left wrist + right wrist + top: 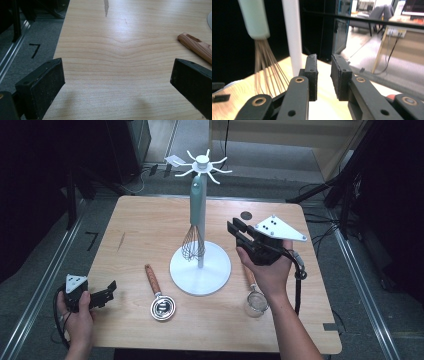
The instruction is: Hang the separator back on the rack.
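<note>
1. My right gripper (239, 231) is up in the air near the right edge of the table (140, 220), beside the white stand (200, 265). Its jaws are a small way apart with nothing between them; the right gripper view (323, 77) shows a bare gap.

2. Just past those jaws hangs the whisk (194, 240), its pale green handle up on one of the stand's hooks and its wires down by the pole. I judge that one done: it is hung and I am not holding it.

3. My left gripper (107, 292) rests at the near left corner of the table, jaws wide open (117, 82) over bare wood, gripping nothing.

4. Two things are left lying flat near the front edge. The metal measuring cup (161, 304), with its wooden handle (196, 46) pointing toward the far edge, lies left of the stand's base. The small strainer (255, 301) lies right of the base, just under my right wrist.

5. So about a third seems done, if the aim is hanging all three. The strainer is closest to my right gripper, so it looks like the next thing to pick up.
</note>
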Demonstrator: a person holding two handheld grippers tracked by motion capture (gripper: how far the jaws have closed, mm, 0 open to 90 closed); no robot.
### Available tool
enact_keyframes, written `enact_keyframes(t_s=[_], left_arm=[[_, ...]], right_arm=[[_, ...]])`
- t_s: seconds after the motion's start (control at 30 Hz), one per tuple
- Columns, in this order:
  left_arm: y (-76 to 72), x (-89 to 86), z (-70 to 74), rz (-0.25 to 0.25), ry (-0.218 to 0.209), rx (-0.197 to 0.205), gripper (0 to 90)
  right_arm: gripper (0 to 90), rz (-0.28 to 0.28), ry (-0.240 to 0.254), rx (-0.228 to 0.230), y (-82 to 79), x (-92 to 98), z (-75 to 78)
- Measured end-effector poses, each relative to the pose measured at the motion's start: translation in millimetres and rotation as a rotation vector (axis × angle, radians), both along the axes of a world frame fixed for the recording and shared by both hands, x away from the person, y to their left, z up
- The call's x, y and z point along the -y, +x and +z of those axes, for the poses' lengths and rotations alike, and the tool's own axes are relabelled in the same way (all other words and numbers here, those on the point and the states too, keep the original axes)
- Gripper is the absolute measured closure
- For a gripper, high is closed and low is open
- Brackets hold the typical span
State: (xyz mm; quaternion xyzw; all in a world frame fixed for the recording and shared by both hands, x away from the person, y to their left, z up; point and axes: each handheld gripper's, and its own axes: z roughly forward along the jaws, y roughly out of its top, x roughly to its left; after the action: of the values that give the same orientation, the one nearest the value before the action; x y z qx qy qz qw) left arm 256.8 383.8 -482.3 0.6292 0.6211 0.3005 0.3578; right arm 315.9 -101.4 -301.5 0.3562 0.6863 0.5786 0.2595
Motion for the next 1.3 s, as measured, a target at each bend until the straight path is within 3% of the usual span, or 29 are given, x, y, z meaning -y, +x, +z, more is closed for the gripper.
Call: enact_keyframes(t_s=[0.13, 0.3, 0.43, 0.73, 0.83, 0.97, 1.07, 1.1, 1.3], left_arm=[[0.0, 0.0, -0.1, 0.0, -0.001, 0.001, 0.0], [0.1, -0.1, -0.1, 0.0, -0.001, 0.002, 0.0], [0.1, 0.0, -0.1, 0.0, -0.001, 0.001, 0.0], [0.2, 0.2, -0.1, -0.003, 0.001, -0.001, 0.0], [0.3, 0.2, -0.1, -0.002, 0.0, -0.002, 0.0], [0.4, 0.1, -0.1, -0.007, 0.001, -0.003, 0.0], [0.6, 0.5, -0.1, -0.006, 0.002, -0.005, 0.0], [0.6, 0.2, -0.2, -0.009, 0.0, -0.005, 0.0], [0.6, -0.2, -0.2, -0.007, -0.005, -0.003, 0.0]], right_arm=[[72.6, 0.003, -0.032, -0.057, 2.3, 7.3, -20.3], [69.9, -0.007, -0.035, -0.104, 3.7, 15.0, -37.0], [66.6, -0.037, -0.067, -0.162, 4.6, 23.0, -58.3], [62.9, -0.063, -0.081, -0.256, 4.6, 32.9, -93.8], [62.5, -0.076, -0.094, -0.303, 5.3, 36.4, -104.5], [60.1, -0.089, -0.157, -0.371, 8.6, 40.2, -114.6], [60.7, -0.102, -0.163, -0.445, 10.8, 45.0, -127.0], [60.7, -0.102, -0.163, -0.445, 10.8, 45.0, -127.0], [59.4, -0.113, -0.165, -0.542, 13.4, 49.9, -139.7]])
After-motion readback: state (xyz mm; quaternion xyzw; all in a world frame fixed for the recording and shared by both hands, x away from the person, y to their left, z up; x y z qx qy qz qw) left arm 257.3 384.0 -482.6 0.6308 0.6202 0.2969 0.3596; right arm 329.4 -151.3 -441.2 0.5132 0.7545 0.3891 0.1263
